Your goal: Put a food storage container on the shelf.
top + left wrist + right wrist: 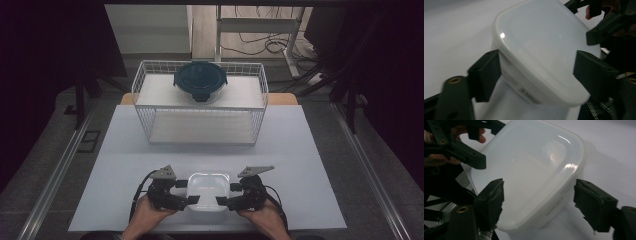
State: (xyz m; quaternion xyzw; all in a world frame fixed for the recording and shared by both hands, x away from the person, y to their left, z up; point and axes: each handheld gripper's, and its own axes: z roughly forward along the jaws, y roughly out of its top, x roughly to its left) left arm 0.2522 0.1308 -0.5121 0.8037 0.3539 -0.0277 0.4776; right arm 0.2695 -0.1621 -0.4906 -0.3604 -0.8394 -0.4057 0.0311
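Box (pixel 208 190) sits low centre of the high view on the tabletop (pixel 300 165), flanked by left tool (pixel 192 200) and right tool (pixel 221 201). Each tool gapes wide around a corner, seemingly not yet pinching, probably to share a level lift.

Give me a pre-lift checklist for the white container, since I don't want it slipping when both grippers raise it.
1. Left gripper straddles the white container's corner: ok.
2. Right gripper straddles the opposite corner: ok.
3. Jaws clamped on its walls: cannot tell.
4. Lid seated flat: ok.
5. Wire basket stands apart, beyond the container: ok.
6. Round dark-lidded container sits steady on the basket: ok.
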